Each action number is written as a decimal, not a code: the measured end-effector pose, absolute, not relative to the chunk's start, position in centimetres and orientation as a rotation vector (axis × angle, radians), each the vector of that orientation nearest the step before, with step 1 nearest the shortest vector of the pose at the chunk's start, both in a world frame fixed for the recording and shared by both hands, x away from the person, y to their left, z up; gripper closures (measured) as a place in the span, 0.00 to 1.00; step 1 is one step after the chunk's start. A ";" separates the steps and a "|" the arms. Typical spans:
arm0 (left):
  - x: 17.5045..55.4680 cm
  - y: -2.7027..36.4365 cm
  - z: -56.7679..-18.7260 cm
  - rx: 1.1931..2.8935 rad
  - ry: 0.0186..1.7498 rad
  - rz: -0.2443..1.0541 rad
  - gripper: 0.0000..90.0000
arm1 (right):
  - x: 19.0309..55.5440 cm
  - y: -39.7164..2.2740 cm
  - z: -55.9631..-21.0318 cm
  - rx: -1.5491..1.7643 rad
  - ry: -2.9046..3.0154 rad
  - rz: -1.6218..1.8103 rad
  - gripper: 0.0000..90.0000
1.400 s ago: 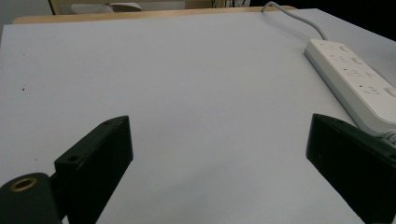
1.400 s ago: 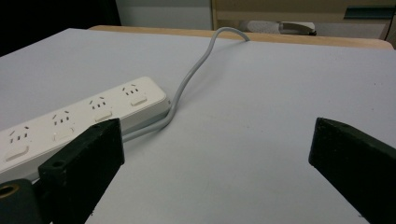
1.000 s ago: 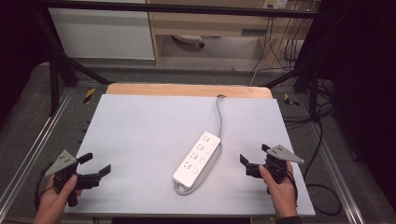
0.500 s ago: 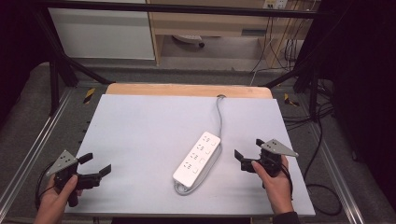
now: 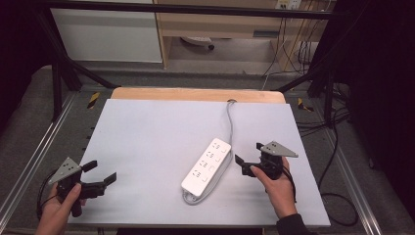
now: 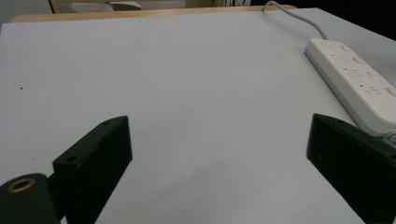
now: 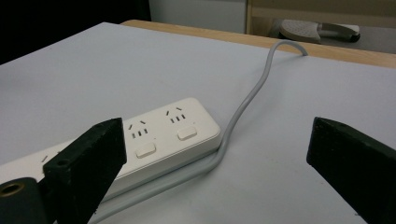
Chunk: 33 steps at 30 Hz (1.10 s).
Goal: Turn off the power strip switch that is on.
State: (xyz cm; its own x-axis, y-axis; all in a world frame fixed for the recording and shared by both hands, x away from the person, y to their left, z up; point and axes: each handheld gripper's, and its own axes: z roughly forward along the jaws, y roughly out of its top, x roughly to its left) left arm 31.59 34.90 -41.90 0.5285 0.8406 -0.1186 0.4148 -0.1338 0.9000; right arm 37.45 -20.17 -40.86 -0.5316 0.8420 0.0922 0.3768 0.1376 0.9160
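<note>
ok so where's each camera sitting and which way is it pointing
High view: fixed above the person's side, facing forward and down on the pale grey table top; both hands show, with the left claw and right claw.
Left gripper view: rides the left claw, looks low across the table; its two black jaws spread wide.
Right gripper view: rides the right claw, aimed at the white plastic power strip; jaws spread wide.
Shared: all three show the strip and its grey cable.

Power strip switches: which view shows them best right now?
The right gripper view: two rocker switches sit close and sharp on the power strip, between the open right tongs. The high view shows the whole strip with its switches tiny. The left gripper view catches its side at an angle, switches faint.
</note>
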 end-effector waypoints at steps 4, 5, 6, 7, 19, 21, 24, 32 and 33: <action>31.6 34.8 -41.9 1.753 1.049 0.525 0.08 | 37.5 -19.7 -41.1 1.165 1.977 1.374 0.08; 31.6 34.8 -41.9 1.752 1.048 0.524 0.08 | 37.5 -19.6 -41.1 1.165 1.980 1.375 0.09; 31.6 34.8 -41.9 1.752 1.047 0.522 0.08 | 37.5 -19.5 -41.1 1.159 1.982 1.375 0.09; 31.6 34.8 -41.9 1.752 1.047 0.522 0.08 | 37.5 -19.5 -41.1 1.159 1.982 1.375 0.09; 31.6 34.8 -41.9 1.754 1.050 0.517 0.07 | 37.4 -18.2 -41.2 1.129 1.992 1.396 0.16; 31.6 34.8 -41.9 1.754 1.051 0.515 0.07 | 37.4 -18.0 -41.2 1.131 1.997 1.395 0.17; 31.6 34.8 -41.9 1.754 1.051 0.514 0.07 | 37.5 -17.5 -41.3 1.125 2.012 1.404 0.22; 31.6 34.7 -42.0 1.759 1.049 0.504 0.07 | 37.4 -16.4 -41.5 1.092 2.039 1.403 0.36; 31.6 34.7 -41.9 1.759 1.047 0.506 0.07 | 37.3 -16.2 -41.5 1.084 2.048 1.401 0.41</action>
State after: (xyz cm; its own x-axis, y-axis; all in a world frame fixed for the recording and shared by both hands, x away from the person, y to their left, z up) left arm 31.58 34.67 -41.95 0.5404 0.8323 -0.1235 0.4203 -0.1399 0.8966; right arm 37.31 -16.18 -41.52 -0.6018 0.7949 0.0773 0.3603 0.1838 0.9145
